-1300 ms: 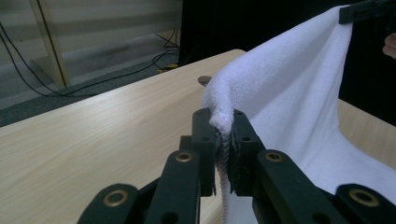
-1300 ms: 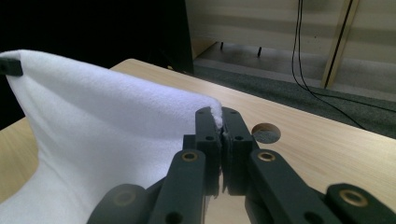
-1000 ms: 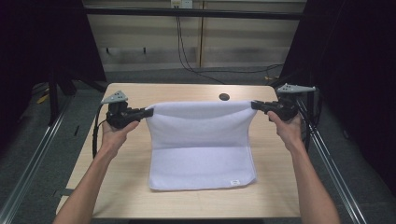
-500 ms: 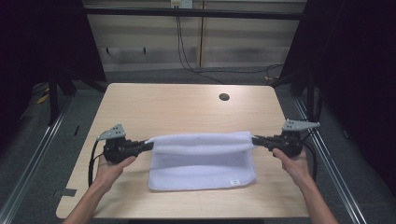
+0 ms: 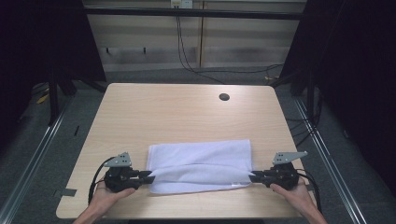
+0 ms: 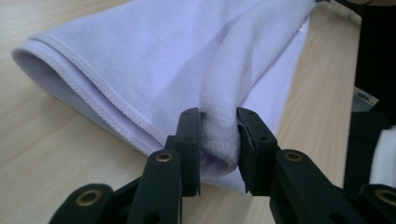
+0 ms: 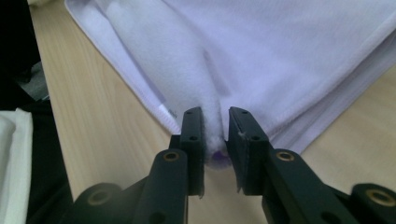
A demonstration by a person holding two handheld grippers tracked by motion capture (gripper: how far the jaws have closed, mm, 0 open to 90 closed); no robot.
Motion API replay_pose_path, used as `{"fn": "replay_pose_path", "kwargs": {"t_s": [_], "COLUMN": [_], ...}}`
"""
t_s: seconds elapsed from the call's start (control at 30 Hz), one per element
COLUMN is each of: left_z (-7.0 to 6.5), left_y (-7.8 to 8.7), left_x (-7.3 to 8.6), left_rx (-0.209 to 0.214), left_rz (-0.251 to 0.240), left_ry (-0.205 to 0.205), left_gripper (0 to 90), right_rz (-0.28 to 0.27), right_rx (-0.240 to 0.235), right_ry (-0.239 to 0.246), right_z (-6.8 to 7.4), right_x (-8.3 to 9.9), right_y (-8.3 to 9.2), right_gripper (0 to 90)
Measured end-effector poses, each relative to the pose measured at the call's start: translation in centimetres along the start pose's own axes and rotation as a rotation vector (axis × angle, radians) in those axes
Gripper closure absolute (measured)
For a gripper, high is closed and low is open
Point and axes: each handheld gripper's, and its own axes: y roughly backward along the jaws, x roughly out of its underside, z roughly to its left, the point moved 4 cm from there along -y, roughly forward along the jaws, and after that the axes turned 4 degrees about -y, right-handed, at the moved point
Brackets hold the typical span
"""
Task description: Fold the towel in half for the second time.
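A white towel (image 5: 201, 161) lies folded into a long band on the wooden table (image 5: 187, 112), near its front edge. My left gripper (image 5: 152, 177) is at the towel's front left corner and my right gripper (image 5: 251, 177) is at its front right corner, both low over the tabletop. In the left gripper view the jaws (image 6: 219, 135) have just been opening, and a bunched fold of towel (image 6: 163, 56) still sits loosely between them. In the right gripper view the jaws (image 7: 215, 130) have also just been opening; the towel (image 7: 280, 56) corner lies between them with a gap at one pad.
A small dark cable hole (image 5: 224, 97) sits in the tabletop at the back right. Bare wood stretches behind the towel. Metal rails run along the floor on both sides of the table, and cables hang against the back wall.
Both grippers carried the towel's far edge from the back of the table down to the front edge, folding the towel over itself. Both pairs of jaws now stand wider.
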Motion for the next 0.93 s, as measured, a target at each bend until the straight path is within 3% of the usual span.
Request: {"fn": "replay_pose_path", "kwargs": {"t_s": [0.1,0.23,0.37,0.47,0.53,0.6,0.63,0.7,0.8,0.87,0.93], "left_z": [-0.9,-1.8,-1.7,-0.8,0.1,1.0,1.6,2.7,3.7,4.1,4.0], "left_y": [0.1,0.8,1.4,1.5,1.7,1.8,2.0,2.8,3.5,3.5,3.1], "left_x": [0.5,0.7,0.1,-0.6,-1.0,-1.0,-0.9,-0.5,-0.1,0.3,0.5], "left_rx": [0.009,0.029,0.02,-0.021,-0.073,-0.104,-0.141,-0.177,-0.239,-0.264,-0.257], "left_rz": [0.031,0.008,-0.062,-0.107,-0.132,-0.146,-0.138,-0.167,-0.191,-0.174,-0.154], "left_ry": [-0.016,-0.014,0.004,0.045,0.07,0.085,0.086,0.122,0.158,0.182,0.186], "left_gripper": [66.5,59.7,51.9,46.8,45.5,42.7,42.2,40.8,38.3,34.9,32.8], "right_rz": [0.039,0.058,-0.026,-0.129,-0.194,-0.275,-0.303,-0.366,-0.374,-0.359,-0.34], "right_rx": [0.005,0.012,0.036,0.083,0.123,0.149,0.153,0.196,0.214,0.236,0.241], "right_ry": [0.0,-0.01,-0.026,-0.046,-0.063,-0.088,-0.099,-0.092,-0.108,-0.127,-0.147], "right_z": [0.5,1.0,1.3,1.0,0.7,0.4,0.3,0.0,-0.6,-1.2,-1.5], "right_x": [1.3,2.1,1.4,0.0,-0.9,-1.8,-2.1,-2.5,-2.0,-1.2,-0.7], "right_y": [0.1,0.3,1.0,1.5,1.8,2.2,2.4,2.7,2.7,2.6,2.5], "right_gripper": [69.9,62.5,52.6,47.6,45.7,44.4,43.6,42.3,40.6,39.0,36.6]}}
